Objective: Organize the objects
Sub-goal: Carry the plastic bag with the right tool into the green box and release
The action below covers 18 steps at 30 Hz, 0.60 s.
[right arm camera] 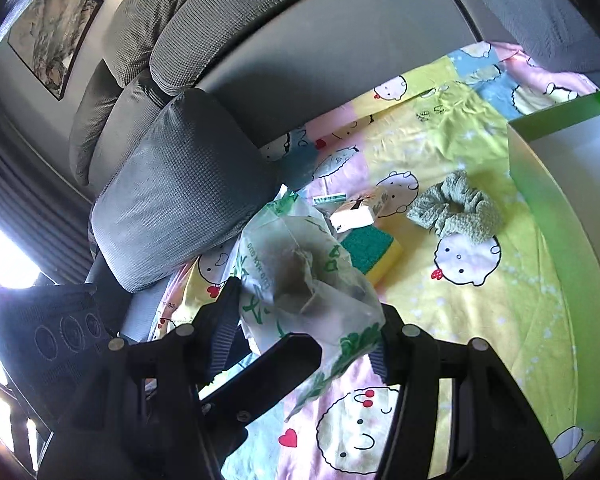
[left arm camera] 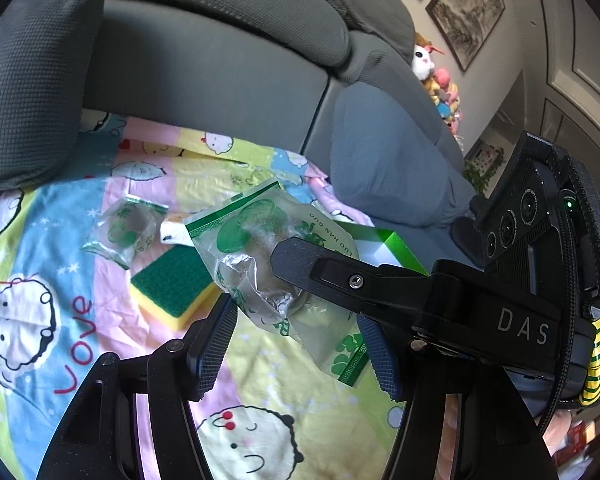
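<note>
A clear plastic packet [left arm camera: 260, 248] with green print and a round brown fruit inside hangs above the cartoon bedsheet [left arm camera: 80, 320]. My left gripper [left arm camera: 298, 350] is shut on the packet's lower part, with both ribbed pads against its sides. The right gripper's black finger [left arm camera: 340, 276] crosses in from the right and lies on the packet's top. In the right wrist view the same packet [right arm camera: 300, 276] sits between the pads of my right gripper [right arm camera: 302, 330], which is shut on it. The left gripper's finger [right arm camera: 276, 364] pokes in below.
On the sheet lie a second, smaller packet [left arm camera: 124, 228], a green and yellow sponge [right arm camera: 370, 250], a small white box [right arm camera: 352, 216] and a green scrunchie [right arm camera: 456, 208]. An open green and white box [right arm camera: 556, 184] stands at the right. Grey sofa cushions [right arm camera: 180, 184] rise behind.
</note>
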{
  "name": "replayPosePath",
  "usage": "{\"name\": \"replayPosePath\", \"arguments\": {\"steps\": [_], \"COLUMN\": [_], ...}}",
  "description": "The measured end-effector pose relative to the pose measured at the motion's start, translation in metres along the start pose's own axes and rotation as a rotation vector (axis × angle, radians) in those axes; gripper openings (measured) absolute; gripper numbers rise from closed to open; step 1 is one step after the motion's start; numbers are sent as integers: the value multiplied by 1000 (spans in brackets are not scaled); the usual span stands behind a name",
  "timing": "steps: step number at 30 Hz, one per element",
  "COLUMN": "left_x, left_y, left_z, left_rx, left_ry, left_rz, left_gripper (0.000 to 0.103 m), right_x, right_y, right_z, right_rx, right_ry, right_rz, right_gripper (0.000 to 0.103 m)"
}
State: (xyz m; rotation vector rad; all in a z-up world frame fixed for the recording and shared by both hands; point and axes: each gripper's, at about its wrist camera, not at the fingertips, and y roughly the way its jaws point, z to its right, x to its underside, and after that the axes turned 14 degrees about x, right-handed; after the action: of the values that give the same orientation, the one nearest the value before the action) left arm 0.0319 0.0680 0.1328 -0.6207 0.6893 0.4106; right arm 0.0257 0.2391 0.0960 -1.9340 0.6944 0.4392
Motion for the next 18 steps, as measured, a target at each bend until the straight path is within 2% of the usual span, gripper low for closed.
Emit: {"name": "replayPosePath", "arguments": {"steps": [8,18], "left_x": [-4,-5], "left_y": [16,53], "left_z": [16,57], "left_rx": [43,85], "left_ry": [42,160], "left_rz": [-15,-61], "left_gripper": [63,63], "right_x": [-5,-12], "right_y": [-18,-45], "right_z": [8,49], "right_rx": [36,28], "right_ry": [-29,-24], "right_rz": [45,102], "right_gripper": [55,55]}}
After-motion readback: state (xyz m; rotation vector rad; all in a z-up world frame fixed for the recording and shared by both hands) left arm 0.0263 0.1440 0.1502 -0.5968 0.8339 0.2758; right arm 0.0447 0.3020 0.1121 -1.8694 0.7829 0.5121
